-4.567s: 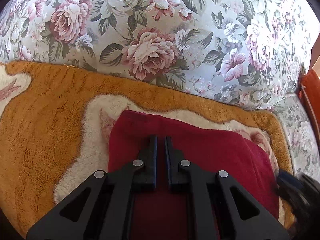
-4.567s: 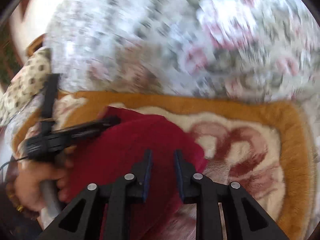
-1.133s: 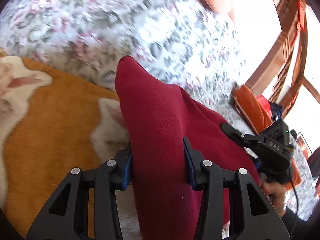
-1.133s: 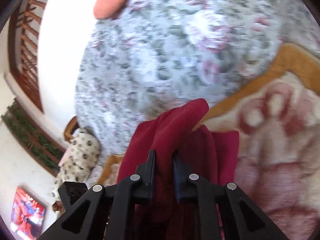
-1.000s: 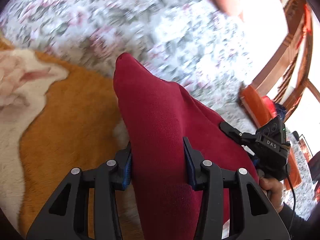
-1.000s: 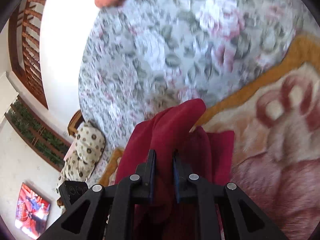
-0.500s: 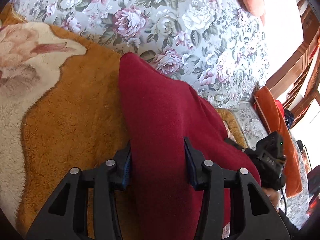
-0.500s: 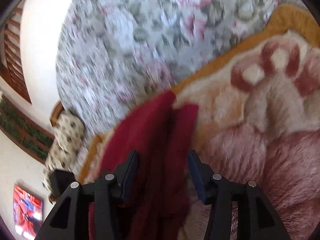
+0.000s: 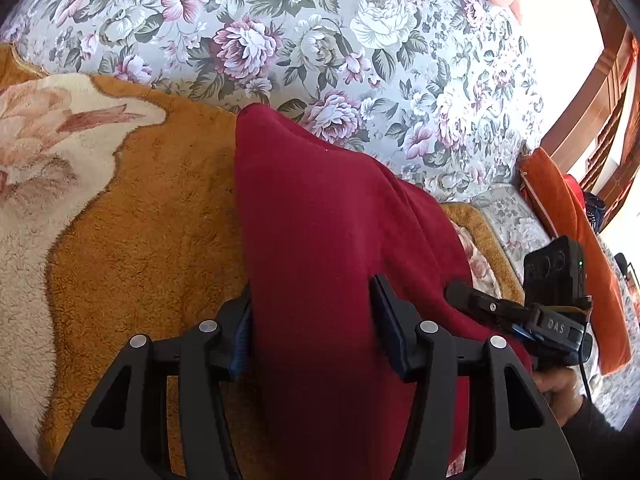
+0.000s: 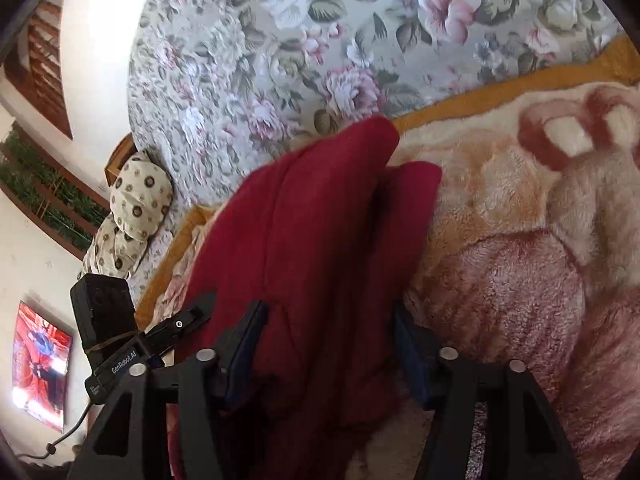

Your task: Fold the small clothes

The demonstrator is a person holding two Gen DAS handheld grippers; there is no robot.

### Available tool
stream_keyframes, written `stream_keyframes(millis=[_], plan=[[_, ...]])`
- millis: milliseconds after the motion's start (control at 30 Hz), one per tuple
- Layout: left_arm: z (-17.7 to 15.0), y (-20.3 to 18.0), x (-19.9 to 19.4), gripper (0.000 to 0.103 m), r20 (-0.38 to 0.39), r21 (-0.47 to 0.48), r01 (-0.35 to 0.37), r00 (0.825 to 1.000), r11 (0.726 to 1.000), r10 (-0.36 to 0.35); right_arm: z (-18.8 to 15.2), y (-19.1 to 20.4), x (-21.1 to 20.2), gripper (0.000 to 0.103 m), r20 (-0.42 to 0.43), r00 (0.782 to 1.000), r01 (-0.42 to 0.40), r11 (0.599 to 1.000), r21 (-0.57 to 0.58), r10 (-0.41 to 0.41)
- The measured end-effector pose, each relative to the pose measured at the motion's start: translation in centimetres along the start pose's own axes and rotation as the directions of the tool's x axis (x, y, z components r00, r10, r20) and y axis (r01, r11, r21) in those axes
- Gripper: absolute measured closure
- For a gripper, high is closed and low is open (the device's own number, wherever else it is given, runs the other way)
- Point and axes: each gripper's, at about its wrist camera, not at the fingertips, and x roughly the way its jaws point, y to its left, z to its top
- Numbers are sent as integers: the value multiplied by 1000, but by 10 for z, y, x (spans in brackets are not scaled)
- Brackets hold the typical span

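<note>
1. While both grippers sit low over the fluffy orange-and-cream blanket [image 9: 140,240], the red cloth [image 9: 320,208] lies across it. It's bunched up into a long ridge that runs from one gripper to the other.
2. Left gripper [image 9: 312,300]: jaws about halfway apart, and they've just been opening a little. A thick fold of the red cloth fills the whole gap, and both blue pads [image 9: 240,332] press against its sides, so it has hold of that fold. Ahead of the jaws the cloth stands up in a rounded peak, right at the edge of the blanket.
3. Right gripper [image 10: 328,320]: jaws spread wide, and they've just been closing in a bit. The cloth lies loose between them (two or three soft layers, one red flap sticking out to the right onto the blanket). As far as I can see, the pads aren't squeezing it.
4. From the left camera you can see the right gripper off to the right, its tip touching the cloth, with the person's hand [image 9: 560,388] wrapped around the handle.
5. Behind the blanket there's a floral cover [image 9: 360,40]. An orange cushion [image 9: 560,208] sits at one end and a spotted pillow [image 10: 132,208] at the other.
</note>
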Motion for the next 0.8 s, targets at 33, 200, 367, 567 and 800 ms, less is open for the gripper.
stream_keyframes(millis=[33,200,367,567,800], plan=[[1,-1,-2,51,13,3,-5,1000,1000,5,0,-2,-2,65,15,1000,-25,999,20,25],[7,0,-19,56,113,9,-20,993,1000,19,4,15,-10,71,100,990,-99,995,-12,100],[22,18,-8,54,110,-23,-51,992,998,53,19,26,5,71,138,987,-78,997,-13,79],[27,48,7,35,-16,-140,26,999,990,-28,16,18,21,61,90,993,66,994,82,-73],[2,30,-48,34,-26,-91,-142,990,986,140,-19,66,-39,61,166,970,176,984,21,-177]])
